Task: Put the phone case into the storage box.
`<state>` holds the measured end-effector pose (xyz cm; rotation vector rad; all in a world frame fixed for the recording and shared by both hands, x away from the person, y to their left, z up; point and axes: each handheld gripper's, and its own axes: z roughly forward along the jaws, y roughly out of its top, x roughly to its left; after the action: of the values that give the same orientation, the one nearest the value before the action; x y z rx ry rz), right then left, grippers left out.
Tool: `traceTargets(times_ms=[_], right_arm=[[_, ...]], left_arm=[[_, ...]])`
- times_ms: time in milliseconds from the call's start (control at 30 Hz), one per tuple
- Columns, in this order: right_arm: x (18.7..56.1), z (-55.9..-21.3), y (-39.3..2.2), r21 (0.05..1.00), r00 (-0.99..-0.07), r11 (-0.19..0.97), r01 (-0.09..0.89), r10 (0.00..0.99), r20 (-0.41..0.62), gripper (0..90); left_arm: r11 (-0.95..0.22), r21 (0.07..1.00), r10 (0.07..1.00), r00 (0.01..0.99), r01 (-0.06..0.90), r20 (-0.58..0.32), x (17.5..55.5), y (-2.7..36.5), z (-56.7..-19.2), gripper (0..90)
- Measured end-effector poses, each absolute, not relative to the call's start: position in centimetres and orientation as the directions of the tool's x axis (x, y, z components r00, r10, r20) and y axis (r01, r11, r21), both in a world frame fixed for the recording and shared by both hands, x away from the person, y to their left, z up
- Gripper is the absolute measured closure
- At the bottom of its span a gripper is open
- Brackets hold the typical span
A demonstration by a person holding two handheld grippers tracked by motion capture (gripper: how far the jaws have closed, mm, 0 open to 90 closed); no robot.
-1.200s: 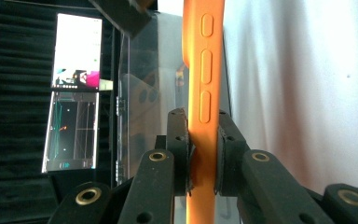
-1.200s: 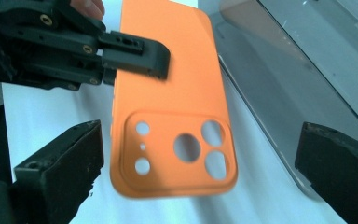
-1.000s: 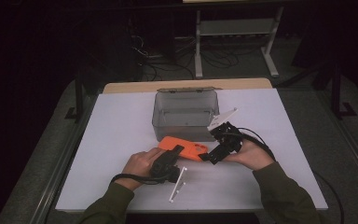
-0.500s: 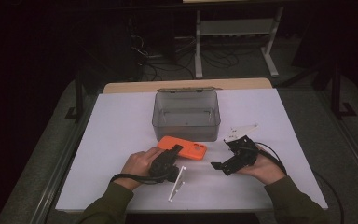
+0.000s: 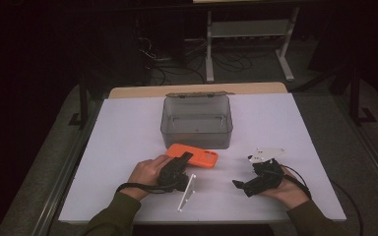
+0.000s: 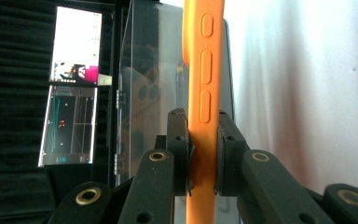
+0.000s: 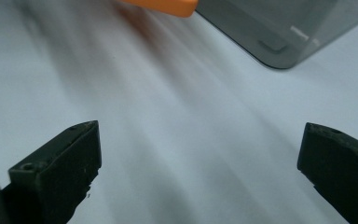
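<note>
An orange phone (image 5: 193,156) lies in front of a clear grey plastic box (image 5: 197,120) near the table's middle. My left gripper (image 5: 181,162) is shut on the phone's near end; in the left gripper view its pads (image 6: 182,149) press both faces of the orange phone (image 6: 205,84), with the box (image 6: 144,93) behind it. My right gripper (image 5: 241,186) is held low at the front right, open and empty. The right gripper view has its jaws wide apart over bare table, the phone's corner (image 7: 168,6) and the box's corner (image 7: 279,32) at the top.
The white table (image 5: 128,132) spreads around the box. A white plate on the left gripper (image 5: 186,192) sticks out toward the front edge. Behind the table stand a metal shelf frame (image 5: 248,34) and cables on a dark floor. A lit monitor (image 6: 74,51) is at the far left.
My right gripper let go of the phone's right end and drew back to the front right, open. The left gripper kept its hold on the phone.
</note>
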<state>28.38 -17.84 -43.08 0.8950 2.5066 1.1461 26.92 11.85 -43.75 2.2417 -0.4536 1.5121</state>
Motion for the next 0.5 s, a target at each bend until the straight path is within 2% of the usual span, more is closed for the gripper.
traceTargets(times_ms=[133,500], right_arm=[[28.09,-43.57,-18.11,0.759,-0.757,0.477,0.442,0.652,0.031,0.0],[28.18,-43.9,-17.97,0.756,-0.763,0.49,0.435,0.647,0.02,0.0]], left_arm=[[-0.868,0.167,-0.027,0.38,-0.467,0.925,27.06,11.92,-43.61,78.9],[-0.861,0.27,0.052,0.454,-0.43,0.89,27.58,12.36,-43.01,78.9]])
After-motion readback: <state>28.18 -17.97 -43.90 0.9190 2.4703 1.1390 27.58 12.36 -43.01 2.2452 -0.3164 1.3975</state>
